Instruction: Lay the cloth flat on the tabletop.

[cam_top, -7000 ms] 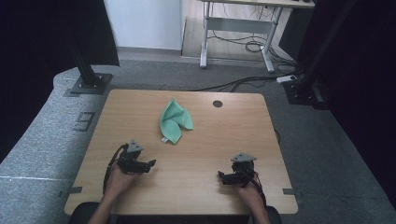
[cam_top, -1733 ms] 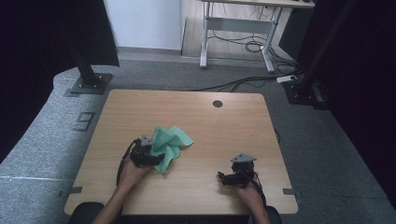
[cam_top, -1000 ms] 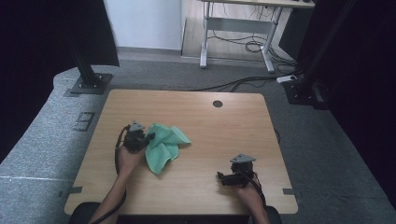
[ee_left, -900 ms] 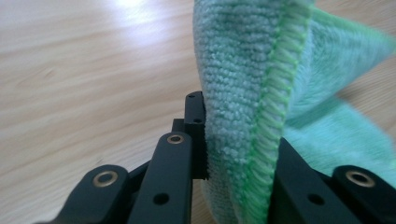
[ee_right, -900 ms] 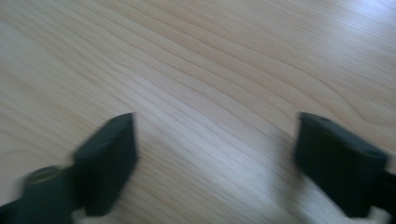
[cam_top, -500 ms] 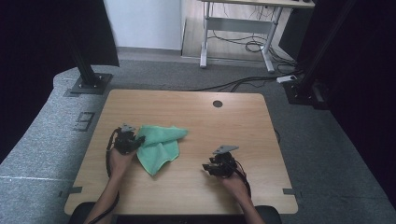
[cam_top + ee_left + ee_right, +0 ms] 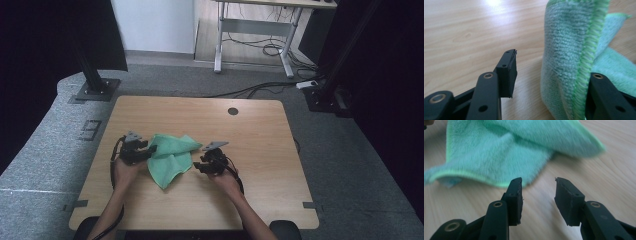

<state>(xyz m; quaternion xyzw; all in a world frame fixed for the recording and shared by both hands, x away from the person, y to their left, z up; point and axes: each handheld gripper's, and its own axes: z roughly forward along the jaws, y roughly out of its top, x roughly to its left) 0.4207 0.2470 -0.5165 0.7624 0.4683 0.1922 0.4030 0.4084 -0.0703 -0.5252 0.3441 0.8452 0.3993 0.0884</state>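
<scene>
High view: light wood table (image 7: 250, 165) with rounded corners and a dark round cable hole (image 7: 233, 111) near its far edge. It stands on grey carpet (image 7: 50, 140). Black stand base (image 7: 95, 90) off the far left corner, a white-framed desk (image 7: 250, 25) with loose cables on the floor beyond, dark curtains both sides. Green cloth (image 7: 172, 155) lies left of centre on the table, crumpled, spread roughly into a triangle with one corner pointing to the near edge. Left gripper (image 7: 150, 149) sits at the cloth's left edge, right gripper (image 7: 196, 165) just beside its right edge. Forearms come in from the near side.

Left gripper view: fingers (image 7: 507, 72) part-way open, having just been opening. A raised fold of the cloth (image 7: 564, 62) stands between them, resting against the right finger; clear gap to the left finger, so no clamp. Cloth is fluffy microfibre, teal-green with a brighter green stitched hem. Wood grain with a light glare behind.

Right gripper view: fingers (image 7: 515, 197) at a medium gap, having just closed from wide, with bare table between them. Cloth (image 7: 506, 152) lies just beyond the tips, its hem near the left finger, not touching as far as I can tell.
</scene>
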